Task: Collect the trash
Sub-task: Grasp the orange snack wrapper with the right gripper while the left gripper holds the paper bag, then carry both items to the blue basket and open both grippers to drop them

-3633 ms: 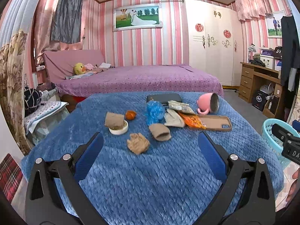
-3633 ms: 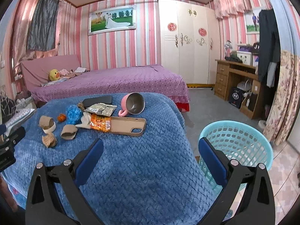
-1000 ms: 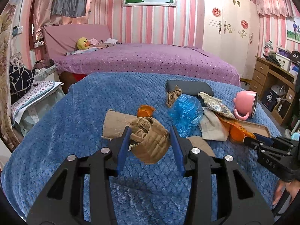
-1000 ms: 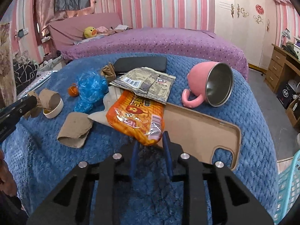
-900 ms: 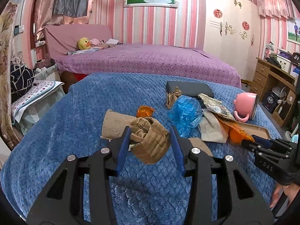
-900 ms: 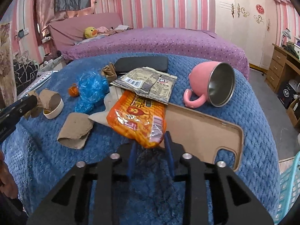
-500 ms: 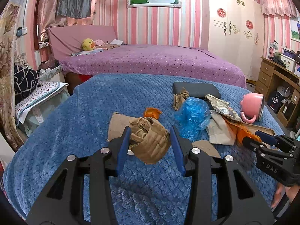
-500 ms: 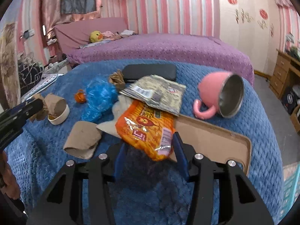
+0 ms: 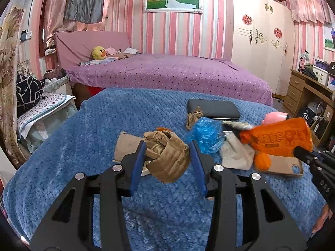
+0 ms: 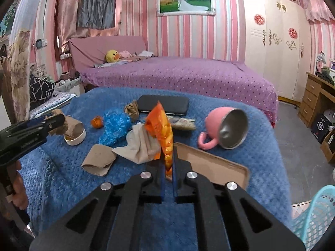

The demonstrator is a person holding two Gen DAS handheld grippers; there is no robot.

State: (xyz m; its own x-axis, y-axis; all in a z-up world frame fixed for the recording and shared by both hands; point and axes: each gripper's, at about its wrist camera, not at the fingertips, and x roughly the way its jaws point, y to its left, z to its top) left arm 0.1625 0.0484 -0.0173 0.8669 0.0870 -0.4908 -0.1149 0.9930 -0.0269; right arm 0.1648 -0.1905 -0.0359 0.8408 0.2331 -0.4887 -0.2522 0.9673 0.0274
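Observation:
My left gripper (image 9: 166, 152) is shut on a crumpled brown paper wad (image 9: 167, 156) and holds it above the blue blanket (image 9: 104, 125). My right gripper (image 10: 167, 159) is shut on an orange snack wrapper (image 10: 161, 129), lifted edge-on above the blanket; the wrapper also shows in the left wrist view (image 9: 276, 137). Other trash lies on the blanket: a blue plastic bag (image 10: 115, 125), a brown paper sleeve (image 10: 98, 161), a beige cloth-like wrapper (image 10: 140, 144), a foil snack packet (image 10: 184, 123), an orange peel (image 10: 96, 122) and a paper cup in a white lid (image 10: 74, 135).
A pink mug (image 10: 226, 129) lies on its side at the right. A tan phone case (image 10: 211, 167) and a black case (image 10: 167, 104) lie on the blanket. A teal laundry basket (image 10: 316, 215) stands on the floor at the right. A purple bed (image 9: 167, 73) is behind.
My right gripper has lifted the orange wrapper off the pile and turned it edge-on. My left gripper keeps the brown wad, raised slightly and drawn back.

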